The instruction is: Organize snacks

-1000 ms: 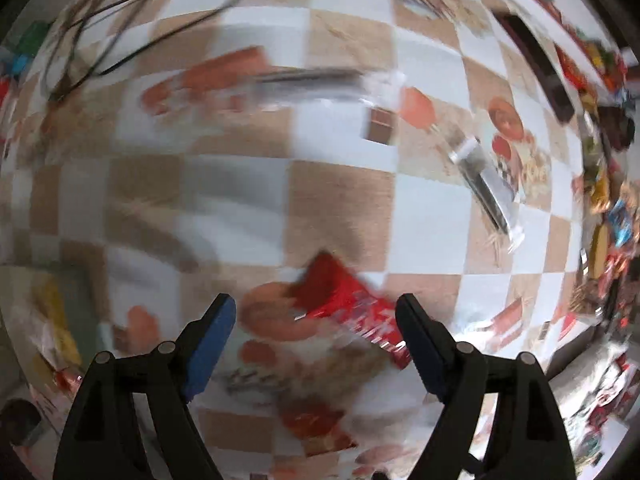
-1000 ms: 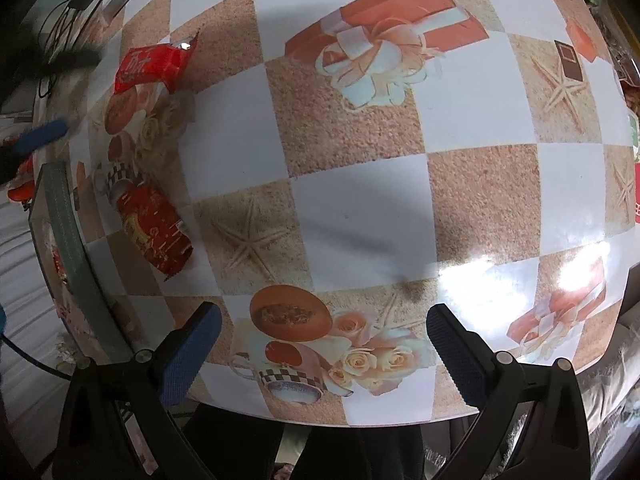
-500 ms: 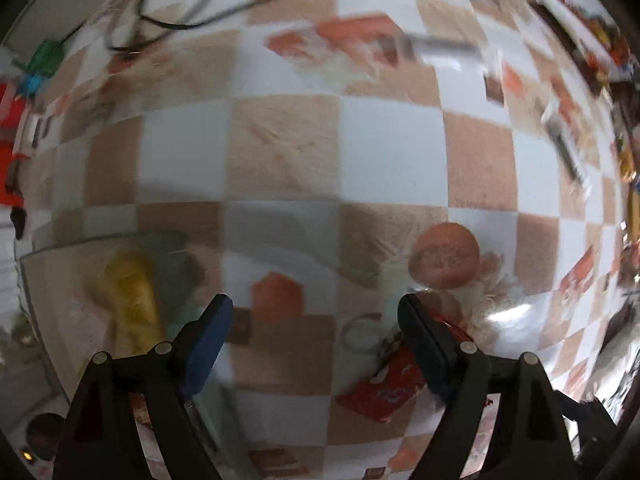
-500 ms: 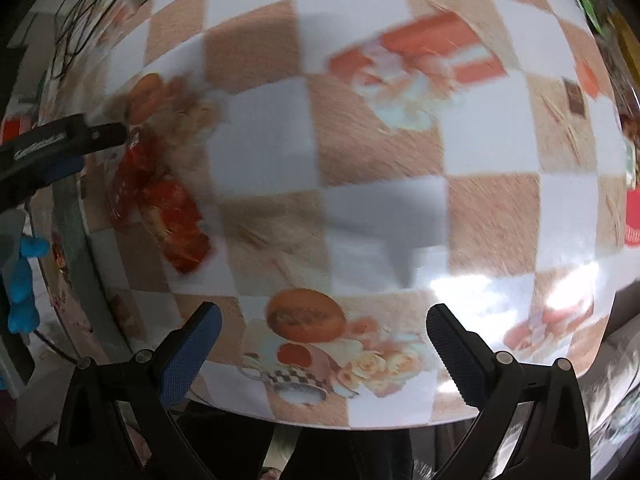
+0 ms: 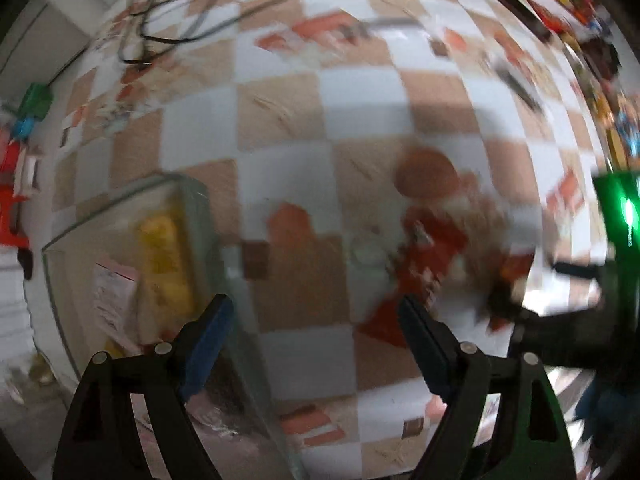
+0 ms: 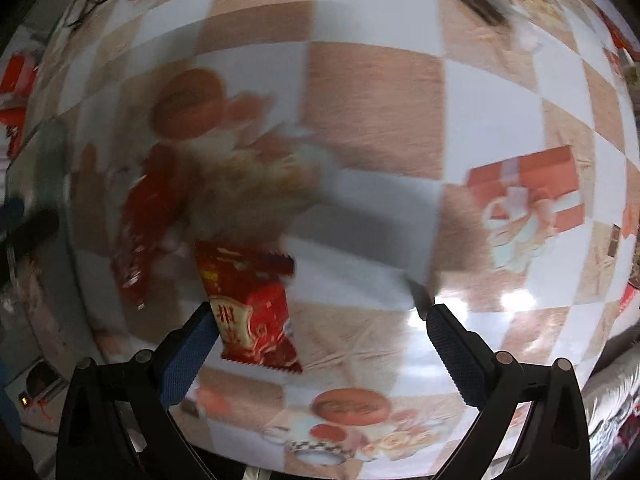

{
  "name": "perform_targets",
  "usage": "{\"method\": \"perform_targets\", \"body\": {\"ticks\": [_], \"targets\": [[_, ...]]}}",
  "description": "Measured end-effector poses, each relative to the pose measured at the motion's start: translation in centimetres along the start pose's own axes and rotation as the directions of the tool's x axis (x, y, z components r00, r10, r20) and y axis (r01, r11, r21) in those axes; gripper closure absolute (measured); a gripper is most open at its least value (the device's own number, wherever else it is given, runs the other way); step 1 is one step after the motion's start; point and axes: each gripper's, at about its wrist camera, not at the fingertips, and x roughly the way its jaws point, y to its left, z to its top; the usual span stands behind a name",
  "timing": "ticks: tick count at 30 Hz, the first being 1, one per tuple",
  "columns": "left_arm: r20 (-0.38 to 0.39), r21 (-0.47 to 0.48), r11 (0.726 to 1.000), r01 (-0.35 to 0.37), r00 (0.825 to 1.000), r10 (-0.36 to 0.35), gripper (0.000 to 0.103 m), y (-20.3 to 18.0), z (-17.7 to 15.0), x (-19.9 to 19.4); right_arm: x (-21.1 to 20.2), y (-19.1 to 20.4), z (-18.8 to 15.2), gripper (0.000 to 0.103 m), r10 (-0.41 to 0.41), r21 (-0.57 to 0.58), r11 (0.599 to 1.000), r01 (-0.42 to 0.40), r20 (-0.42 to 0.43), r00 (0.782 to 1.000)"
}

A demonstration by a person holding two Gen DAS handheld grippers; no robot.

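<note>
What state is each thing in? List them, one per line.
left hand-held gripper: open, empty.
right hand-held gripper: open, empty.
red snack packet: flat on the table, beside the right gripper's left finger.
clear bin: open-topped, yellow packet inside.

A: The tablecloth (image 6: 376,92) is looking like smooth, glossy vinyl; glare is bouncing off it at lower right of the right wrist view.

B: The red packet (image 6: 250,312) at lower centre is shining like crinkled foil-plastic, and so is the second packet (image 6: 140,232) at left, though it is blurring.

A: In the left wrist view, the box (image 5: 200,216) at left is showing clear, glass-like walls.

B: The pads (image 5: 204,340) are looking like blue textured rubber on matt black plastic.
</note>
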Motion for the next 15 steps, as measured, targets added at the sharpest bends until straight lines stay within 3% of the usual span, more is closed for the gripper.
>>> {"method": "perform_targets", "body": {"ticks": [3, 8, 12, 14, 15], "targets": [[-0.031, 0.041, 0.999, 0.011, 0.999, -0.010, 0.015, -2.7, -0.7, 1.2, 0.1, -1.7, 0.0, 0.000, -0.040, 0.025, 0.999, 0.040, -0.005, 0.999], [-0.033, 0.045, 0.999, -0.030, 0.999, 0.031, 0.015, -6.1, -0.6, 3.0, 0.4, -3.0, -0.5, 0.000, -0.054, 0.050, 0.997, 0.055, -0.019, 0.998], [-0.046, 0.015, 1.000, -0.017, 0.999, 0.017, 0.015, -8.5, 1.6, 4.9, 0.5, -3.4, -0.5, 0.000, -0.052, 0.061, 0.997, 0.053, -0.024, 0.998], [-0.050, 0.021, 1.000, -0.023, 0.998, 0.024, 0.015, -8.3, 5.5, 5.7, 0.5, -3.3, -0.5, 0.000, -0.053, 0.062, 0.997, 0.054, -0.025, 0.998], [-0.055, 0.022, 1.000, -0.022, 0.998, 0.023, 0.015, -8.9, 5.9, 6.1, 0.6, -2.2, 0.3, 0.000, -0.054, 0.063, 0.996, 0.055, -0.026, 0.998]]}}
